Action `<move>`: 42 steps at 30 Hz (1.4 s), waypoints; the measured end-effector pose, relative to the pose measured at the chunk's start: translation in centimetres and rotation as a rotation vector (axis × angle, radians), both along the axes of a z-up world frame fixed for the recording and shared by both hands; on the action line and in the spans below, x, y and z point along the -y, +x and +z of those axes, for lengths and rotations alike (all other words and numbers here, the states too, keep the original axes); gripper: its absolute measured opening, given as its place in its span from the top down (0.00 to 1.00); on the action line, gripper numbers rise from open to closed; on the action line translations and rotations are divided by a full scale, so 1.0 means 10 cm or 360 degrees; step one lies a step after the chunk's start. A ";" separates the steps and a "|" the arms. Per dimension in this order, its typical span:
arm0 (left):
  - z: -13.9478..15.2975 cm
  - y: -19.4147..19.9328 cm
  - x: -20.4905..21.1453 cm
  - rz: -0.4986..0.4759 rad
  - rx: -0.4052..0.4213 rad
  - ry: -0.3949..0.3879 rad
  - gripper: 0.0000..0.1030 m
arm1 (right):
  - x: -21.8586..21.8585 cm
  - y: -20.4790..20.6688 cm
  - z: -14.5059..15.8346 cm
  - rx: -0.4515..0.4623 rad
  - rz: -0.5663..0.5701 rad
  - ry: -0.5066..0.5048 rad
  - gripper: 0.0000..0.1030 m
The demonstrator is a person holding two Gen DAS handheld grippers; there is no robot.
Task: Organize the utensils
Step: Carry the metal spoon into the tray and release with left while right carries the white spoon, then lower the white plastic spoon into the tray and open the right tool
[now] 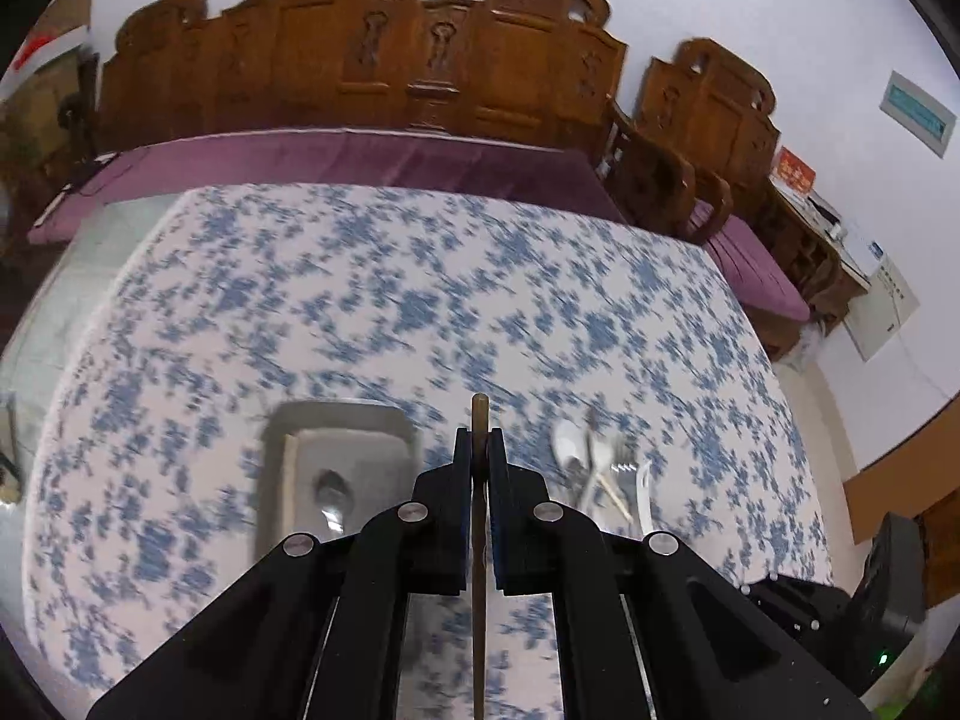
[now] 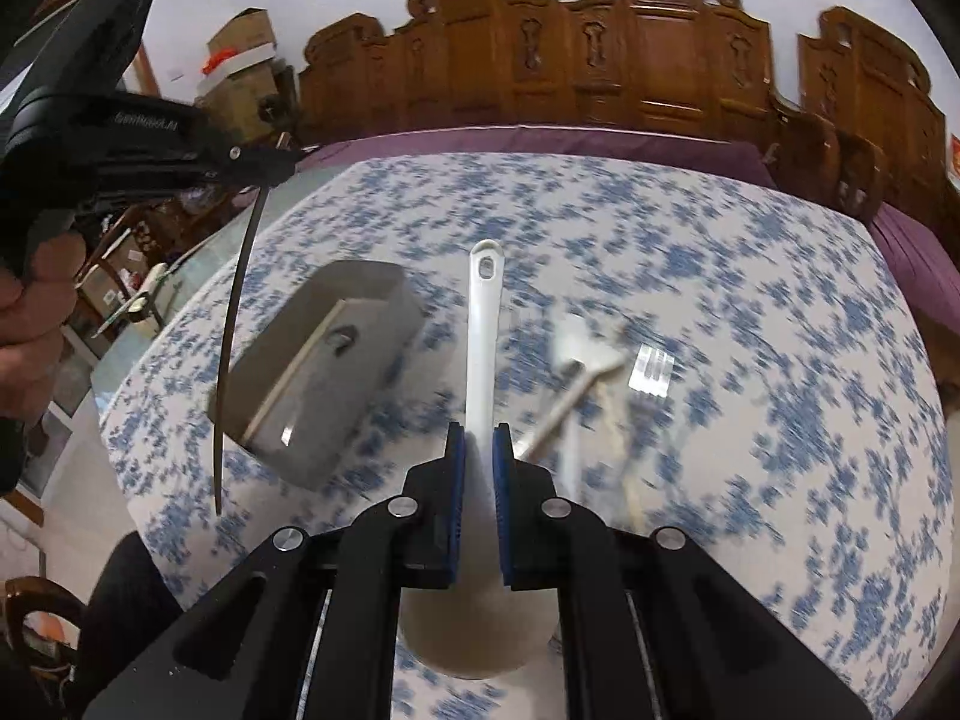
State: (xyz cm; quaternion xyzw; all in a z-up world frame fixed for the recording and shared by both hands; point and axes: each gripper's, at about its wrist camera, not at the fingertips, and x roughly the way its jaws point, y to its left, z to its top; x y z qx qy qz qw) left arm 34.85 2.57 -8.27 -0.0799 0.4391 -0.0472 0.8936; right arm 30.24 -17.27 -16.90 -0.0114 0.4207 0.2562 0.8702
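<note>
My left gripper (image 1: pixel 479 441) is shut on a dark brown chopstick (image 1: pixel 479 540), held above the table; the right wrist view shows that chopstick (image 2: pixel 231 324) hanging from the left gripper (image 2: pixel 270 171) beside the tray. My right gripper (image 2: pixel 478 441) is shut on a white ladle (image 2: pixel 483 324), handle pointing forward, bowl under the fingers. A grey rectangular tray (image 1: pixel 282 456) (image 2: pixel 384 288) sits on the table with a metal spoon (image 1: pixel 333 492) inside. A pile of utensils (image 1: pixel 606 468) (image 2: pixel 600 384), with white spoons, a fork and a chopstick, lies right of the tray.
The table wears a blue-flowered white cloth (image 1: pixel 420 300) (image 2: pixel 750 330). A carved wooden bench with purple cushions (image 1: pixel 360 156) runs along the far side. Cardboard boxes (image 2: pixel 240 48) stand at the back left. The table edge falls away at left (image 2: pixel 120 408).
</note>
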 end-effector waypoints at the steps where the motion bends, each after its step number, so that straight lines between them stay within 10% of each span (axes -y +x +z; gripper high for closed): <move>1: 0.03 0.01 -0.07 0.0010 0.0005 0.0005 0.96 | -0.07 0.01 0.01 0.0004 0.0010 0.0000 0.89; 33: -0.85 0.33 -0.81 0.0103 -0.0118 0.0164 0.95 | -1.06 0.28 -0.01 -0.0002 0.0123 -0.0001 0.89; 42: -0.75 0.02 -0.98 0.0056 -0.0056 0.0179 0.64 | -1.36 0.30 -0.01 0.0000 0.0164 0.0015 0.89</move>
